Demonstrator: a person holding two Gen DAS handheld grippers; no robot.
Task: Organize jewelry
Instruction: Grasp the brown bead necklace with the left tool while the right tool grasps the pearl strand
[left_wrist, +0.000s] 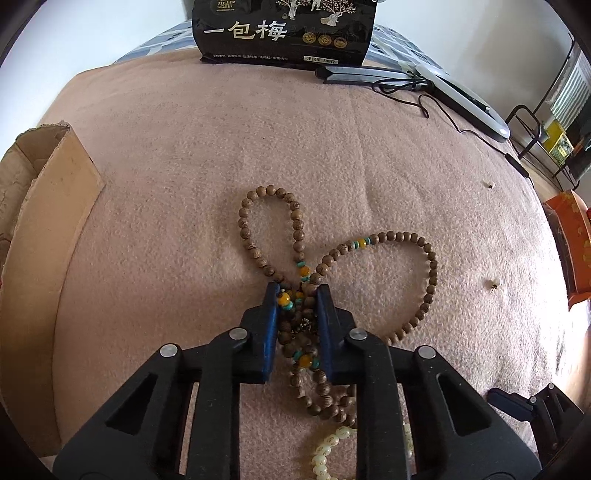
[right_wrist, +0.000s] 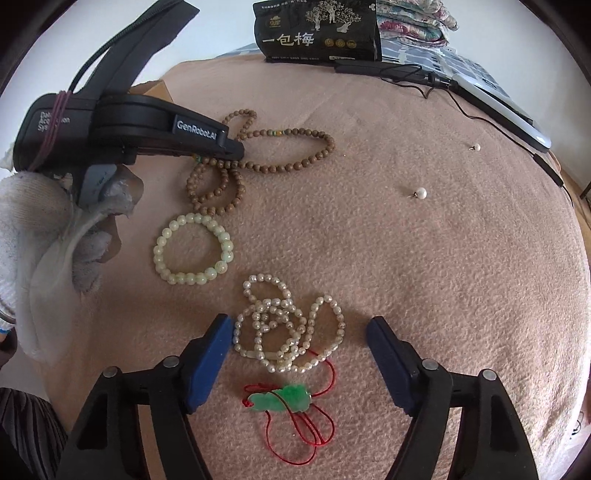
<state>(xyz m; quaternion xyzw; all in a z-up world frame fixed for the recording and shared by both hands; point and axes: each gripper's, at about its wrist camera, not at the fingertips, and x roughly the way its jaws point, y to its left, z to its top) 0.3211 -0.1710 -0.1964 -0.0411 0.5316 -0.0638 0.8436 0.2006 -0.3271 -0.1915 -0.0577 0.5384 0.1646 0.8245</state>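
A long wooden bead necklace (left_wrist: 428, 254) with yellow and turquoise beads lies in loops on the pink blanket (left_wrist: 184, 166). My left gripper (left_wrist: 297, 291) is shut on its bunched middle; the right wrist view shows that left gripper (right_wrist: 236, 151) over the necklace (right_wrist: 295, 168), held by a gloved hand (right_wrist: 37, 240). My right gripper (right_wrist: 299, 325) stands open astride a tangled pearl necklace (right_wrist: 284, 328), its pads apart from the pearls. A green jade pendant (right_wrist: 284, 400) on red cord lies just below. A pale bead bracelet (right_wrist: 192, 247) sits between the two necklaces.
Two loose pearl earrings (right_wrist: 421, 192) (right_wrist: 476, 147) lie to the right. A cardboard box (left_wrist: 48, 206) stands at the left edge, a black snack bag (left_wrist: 284, 33) at the back, a white lamp with black cable (left_wrist: 461, 99) at the back right, and an orange box (left_wrist: 569, 240) at the right.
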